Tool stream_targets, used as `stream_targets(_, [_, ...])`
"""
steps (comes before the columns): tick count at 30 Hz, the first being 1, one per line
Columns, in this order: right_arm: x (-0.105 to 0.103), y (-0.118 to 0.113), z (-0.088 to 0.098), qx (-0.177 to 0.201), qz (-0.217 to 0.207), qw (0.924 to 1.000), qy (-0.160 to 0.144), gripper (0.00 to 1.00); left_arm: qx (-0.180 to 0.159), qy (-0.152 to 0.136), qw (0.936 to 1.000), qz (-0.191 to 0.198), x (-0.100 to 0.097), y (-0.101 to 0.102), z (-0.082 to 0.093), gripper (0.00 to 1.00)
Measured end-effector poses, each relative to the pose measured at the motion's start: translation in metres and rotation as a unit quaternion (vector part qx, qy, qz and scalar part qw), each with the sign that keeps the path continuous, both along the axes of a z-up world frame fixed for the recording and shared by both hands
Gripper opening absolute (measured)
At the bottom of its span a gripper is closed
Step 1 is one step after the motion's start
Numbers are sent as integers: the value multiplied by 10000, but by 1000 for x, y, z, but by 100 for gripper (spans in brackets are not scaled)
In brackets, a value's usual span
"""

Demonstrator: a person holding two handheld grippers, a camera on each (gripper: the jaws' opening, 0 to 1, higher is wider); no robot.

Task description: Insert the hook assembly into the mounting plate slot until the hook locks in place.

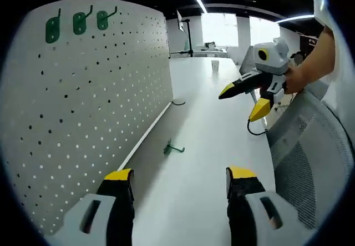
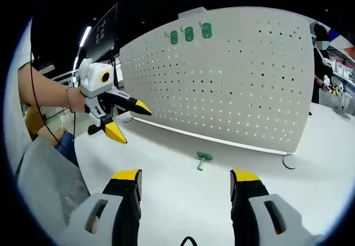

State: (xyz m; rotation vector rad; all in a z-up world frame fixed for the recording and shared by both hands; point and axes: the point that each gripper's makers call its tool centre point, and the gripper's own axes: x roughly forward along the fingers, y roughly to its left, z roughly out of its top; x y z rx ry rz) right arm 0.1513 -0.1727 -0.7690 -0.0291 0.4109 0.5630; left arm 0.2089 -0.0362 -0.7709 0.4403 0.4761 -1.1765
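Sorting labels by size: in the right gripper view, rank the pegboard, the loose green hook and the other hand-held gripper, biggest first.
1. Pegboard
2. Left hand-held gripper, nearer the camera, so flattered
3. Loose green hook on the table

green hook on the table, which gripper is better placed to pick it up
Probably right: the green hook lies centred ahead of the open right gripper; in the left gripper view it sits further off the left gripper.

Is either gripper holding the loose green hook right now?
No. In the right gripper view the green hook lies on the white table in front of the pegboard, apart from both open grippers.
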Motion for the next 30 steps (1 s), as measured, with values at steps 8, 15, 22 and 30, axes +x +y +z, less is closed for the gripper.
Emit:
stream_targets(8, [-1,-3,-2,-17,-21,10000,43,63,225,-28,9994,-281,15,-19,-9,70])
stream_targets(15, [-1,-3,-4,-28,-5,10000,94,63,350,-27,9980,-520,23,-37,-14,70])
stream_targets(22, [-2,-6,-5,-73,1,9999,153,64,543,28,9955,-783,29,-52,-28,70])
stream_targets(30, [-3,-10,-6,-52,-58,9998,186,66,695,139,9924,-1007,33,-66,-42,70])
